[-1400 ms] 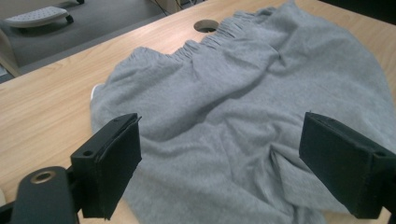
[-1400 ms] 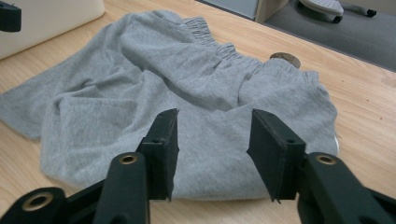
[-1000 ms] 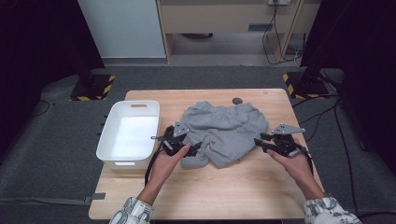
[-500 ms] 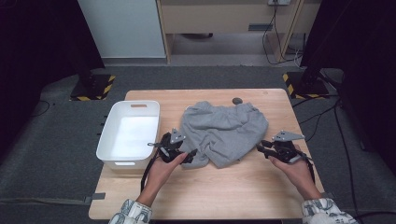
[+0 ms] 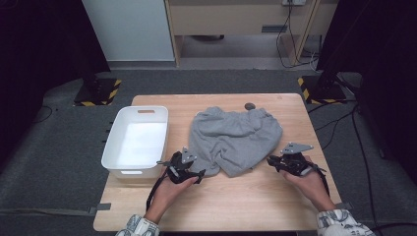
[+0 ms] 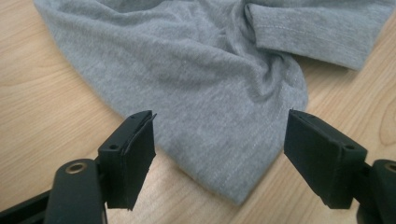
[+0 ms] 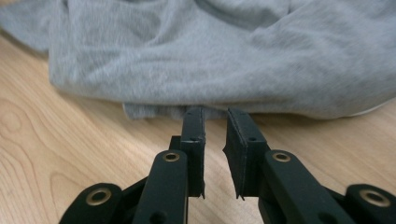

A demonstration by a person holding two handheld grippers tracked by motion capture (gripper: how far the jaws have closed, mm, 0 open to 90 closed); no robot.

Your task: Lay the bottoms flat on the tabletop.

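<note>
We see the crumpled grey cotton garment [image 5: 235, 140] lying mid-desk between both grippers: its corner sits between the left gripper's [image 6: 219, 154] wide jaws; the right gripper [image 7: 215, 154], jaws narrowing, faces its hem, empty.

Left hand-held gripper [image 6: 219, 156] sits low over the bench [image 6: 42, 112], its 2 black jaws rising from the bottom edge and standing wide apart, though they have just been closing a little. Between them lies a rounded corner of the grey garment [image 6: 201, 88], flat on the pale wood, its stitched hem curving toward the camera. Neither pad presses the cloth; the left pad sits just beside the hem edge, the right pad stands apart over bare wood. Further up, the fabric bunches into soft folds, and a hemmed band lies across the top right.
</note>
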